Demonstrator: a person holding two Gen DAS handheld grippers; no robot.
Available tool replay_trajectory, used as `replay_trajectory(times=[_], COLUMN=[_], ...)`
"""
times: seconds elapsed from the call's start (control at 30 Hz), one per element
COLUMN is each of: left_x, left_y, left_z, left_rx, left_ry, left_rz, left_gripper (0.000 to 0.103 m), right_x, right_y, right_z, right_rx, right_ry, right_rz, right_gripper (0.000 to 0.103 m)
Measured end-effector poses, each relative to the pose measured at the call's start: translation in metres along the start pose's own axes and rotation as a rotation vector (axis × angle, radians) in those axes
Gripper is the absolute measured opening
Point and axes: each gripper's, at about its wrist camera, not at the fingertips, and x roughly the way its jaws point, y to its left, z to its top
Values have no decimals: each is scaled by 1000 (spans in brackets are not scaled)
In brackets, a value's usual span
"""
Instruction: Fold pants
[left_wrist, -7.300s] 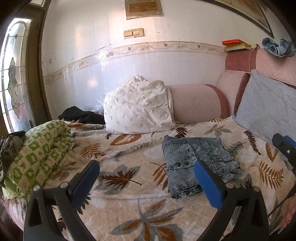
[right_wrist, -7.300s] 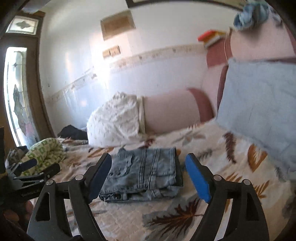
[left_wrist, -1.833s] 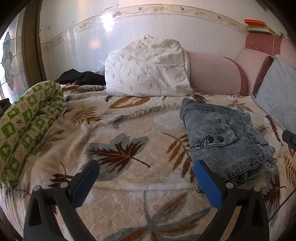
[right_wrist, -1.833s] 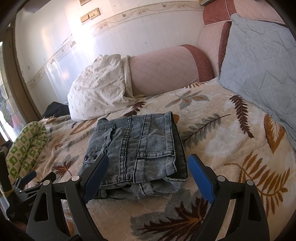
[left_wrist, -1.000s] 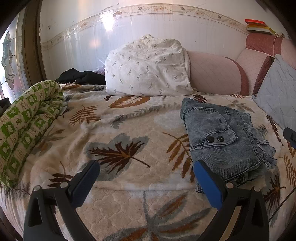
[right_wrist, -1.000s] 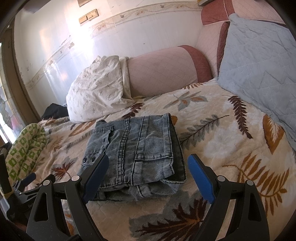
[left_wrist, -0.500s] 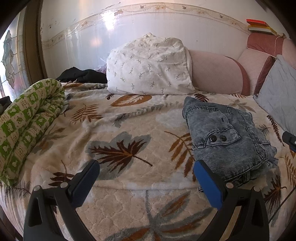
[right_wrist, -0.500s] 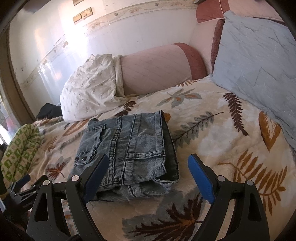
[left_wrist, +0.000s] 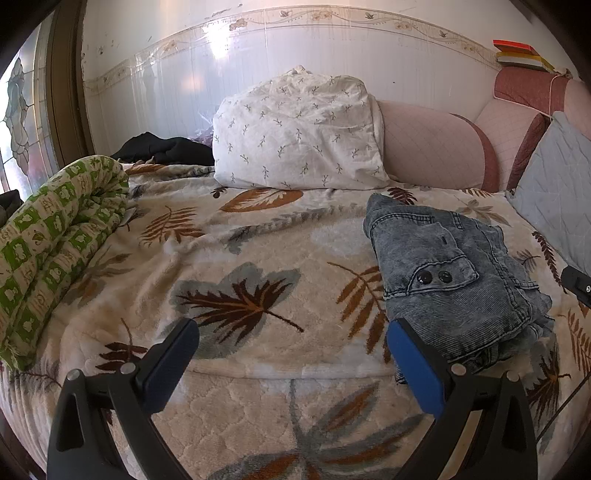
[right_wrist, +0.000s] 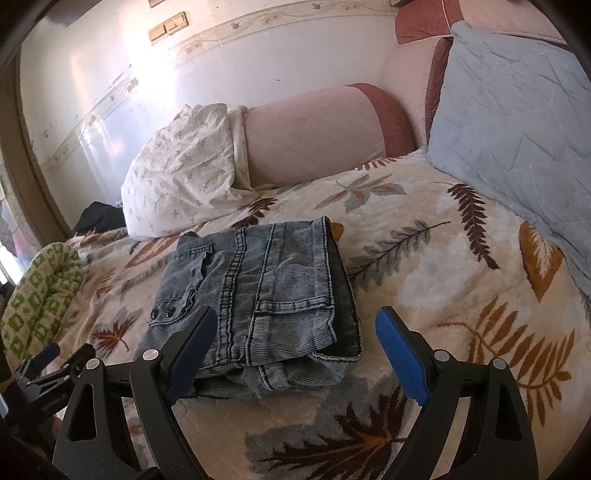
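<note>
1. Your left claw (left_wrist: 291, 354) stood with its blue pads wide apart and nothing between them, above the leaf-patterned blanket (left_wrist: 236, 266) on the bed.
2. Your right claw (right_wrist: 295, 339) was likewise spread wide and gripped nothing; its left pad hung in front of the near edge of the pants (right_wrist: 258, 295), though whether it touched them could not be told.
3. The pants lay folded into a compact grey-blue denim stack on the blanket, toward the right side of the bed in your left view (left_wrist: 450, 284), with two dark buttons facing up on a pocket flap.
4. Behind the stack, a white sprigged pillow (left_wrist: 299, 136) leaned beside a pink bolster (left_wrist: 428, 147) against the wall.
5. A pale blue quilted cushion (right_wrist: 517, 118) stood at the right, well apart from the pants.
6. A rolled green-and-white quilt (left_wrist: 55, 236) lay along the bed's left edge.
</note>
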Motion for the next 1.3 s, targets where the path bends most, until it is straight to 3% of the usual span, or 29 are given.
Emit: replay_trajectory(times=[0.43,0.63,0.97,1.1,1.3], left_x=[26,51,81,80,71], left_y=[-13,-21,-25,-23,-30], left_z=[21,42,45,46,44], left_rx=[-21,-22,1,-9,10], left_ry=[-12,-5,93,96,82], left_rz=[-3,5,-81,-120,-198], left_gripper=[103,103,103,103,103], right_x=[14,31,81,91,88], right_y=[-20,-17,-31,-43,-57], right_z=[23,36,54,53,53], right_rx=[94,73,102,133,181], right_ry=[-23,-50,87,144,156], right_rz=[-7,-35,66,59,72], right_gripper=[88,88,88,88,88])
